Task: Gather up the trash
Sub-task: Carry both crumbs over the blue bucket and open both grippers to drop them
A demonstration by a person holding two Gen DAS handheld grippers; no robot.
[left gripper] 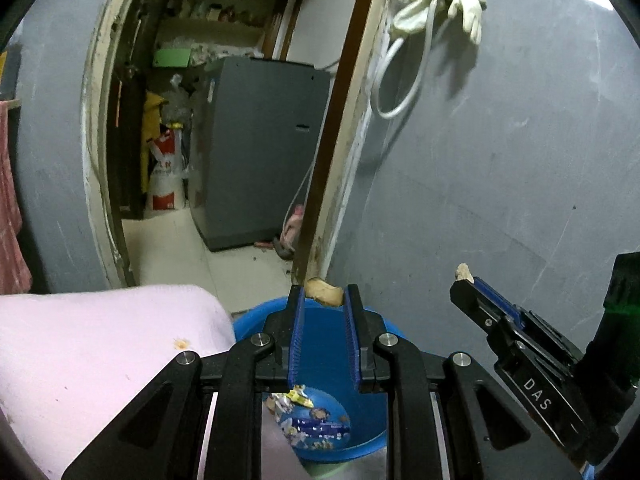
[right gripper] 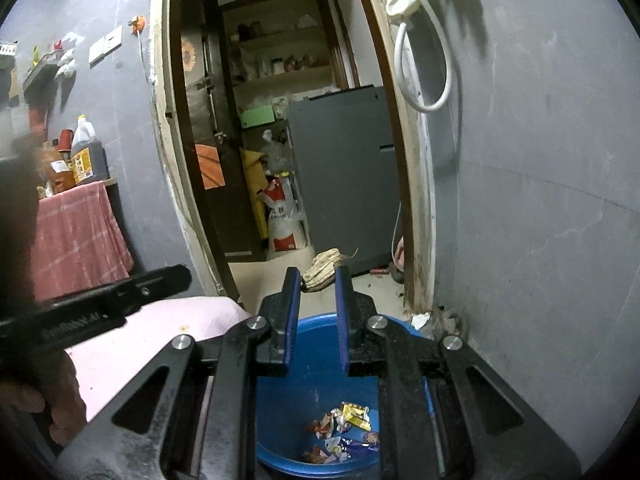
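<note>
A blue bin [left gripper: 360, 432] stands on the floor below both grippers; it also shows in the right wrist view [right gripper: 316, 360]. Several crumpled wrappers [left gripper: 308, 420] lie at its bottom, also seen in the right wrist view [right gripper: 344, 432]. My left gripper [left gripper: 323, 296] is shut on a tan peel scrap [left gripper: 325, 291] held above the bin. My right gripper [right gripper: 318, 278] is shut on a ridged tan scrap [right gripper: 320, 274] above the bin; in the left wrist view its tip [left gripper: 466, 280] shows at the right with the scrap [left gripper: 464, 271].
A pink-covered surface [left gripper: 92, 352] lies left of the bin. A grey wall [left gripper: 500, 180] is to the right. A doorway ahead opens on a grey appliance [left gripper: 264, 152] and sacks [right gripper: 282, 216]. Gloves and a hose [left gripper: 432, 8] hang on the wall. Bottles [right gripper: 80, 156] stand on a red-clothed table.
</note>
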